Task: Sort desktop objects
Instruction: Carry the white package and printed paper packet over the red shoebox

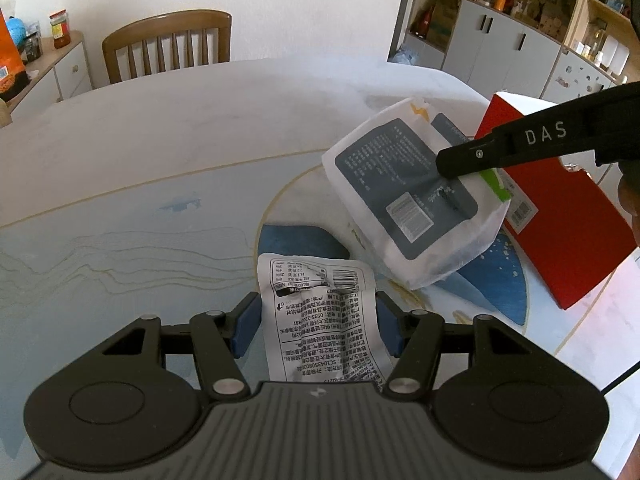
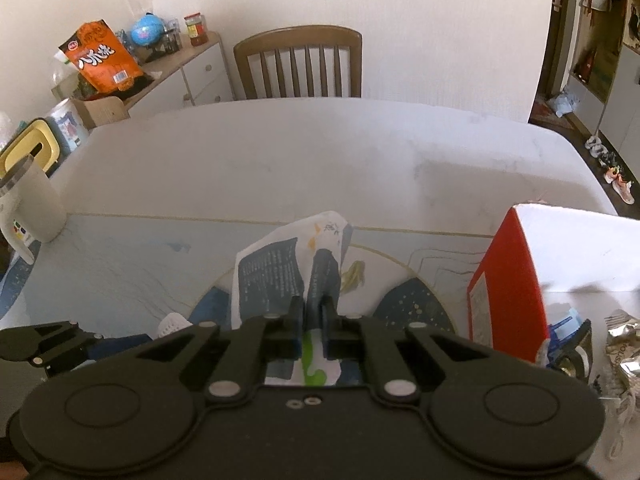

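My right gripper [image 2: 313,312] is shut on a white tissue pack with a dark grey label [image 2: 280,276] and holds it tilted above the table; the pack shows in the left wrist view [image 1: 412,196], with the right gripper's finger [image 1: 480,156] on its edge. My left gripper [image 1: 316,320] is open, its blue pads on either side of a white snack packet with black print [image 1: 320,320] lying on the table. A red box [image 1: 560,220] stands to the right; it also shows in the right wrist view [image 2: 516,292].
A wooden chair [image 2: 300,64] stands behind the table [image 2: 280,160]. A white mug [image 2: 28,204] is at the left edge. Crumpled foil wrappers [image 2: 620,344] lie beside the red box. A sideboard [image 2: 192,68] with jars is at the back left.
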The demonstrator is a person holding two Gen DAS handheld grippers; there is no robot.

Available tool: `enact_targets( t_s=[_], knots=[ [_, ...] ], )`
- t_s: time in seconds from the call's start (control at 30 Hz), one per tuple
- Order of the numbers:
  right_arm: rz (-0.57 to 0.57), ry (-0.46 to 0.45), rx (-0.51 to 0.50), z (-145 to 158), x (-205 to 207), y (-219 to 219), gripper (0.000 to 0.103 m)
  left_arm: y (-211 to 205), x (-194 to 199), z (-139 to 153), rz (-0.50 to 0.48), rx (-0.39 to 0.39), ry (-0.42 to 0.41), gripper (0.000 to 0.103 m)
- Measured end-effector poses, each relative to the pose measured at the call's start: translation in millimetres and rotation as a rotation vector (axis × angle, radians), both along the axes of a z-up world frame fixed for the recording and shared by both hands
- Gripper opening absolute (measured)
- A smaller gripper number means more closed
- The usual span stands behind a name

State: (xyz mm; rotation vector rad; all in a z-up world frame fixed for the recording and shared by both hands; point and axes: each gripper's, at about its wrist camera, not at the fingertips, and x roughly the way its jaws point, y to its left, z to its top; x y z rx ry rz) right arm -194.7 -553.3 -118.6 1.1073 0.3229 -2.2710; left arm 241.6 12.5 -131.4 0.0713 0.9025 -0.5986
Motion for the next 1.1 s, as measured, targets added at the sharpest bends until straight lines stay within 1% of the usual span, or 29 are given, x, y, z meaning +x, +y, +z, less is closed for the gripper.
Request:
enact_targets(
  t_s=[0.3, 0.8, 1.1],
  knots=[
    [-0.001, 0.008, -0.016, 10, 15, 11, 0.006, 6, -12, 12, -0.008, -0.004, -0.005, 0.06],
    [-0.047, 0.023, -0.053, 32, 35, 42, 0.006, 2, -36, 39, -0.047, -0.03, -0.039, 0.06],
    [-0.074, 0.032, -0.078, 46, 46, 57, 0.006, -3, -47, 61, -0.082, -0.054, -0.067, 0.06]
  ],
)
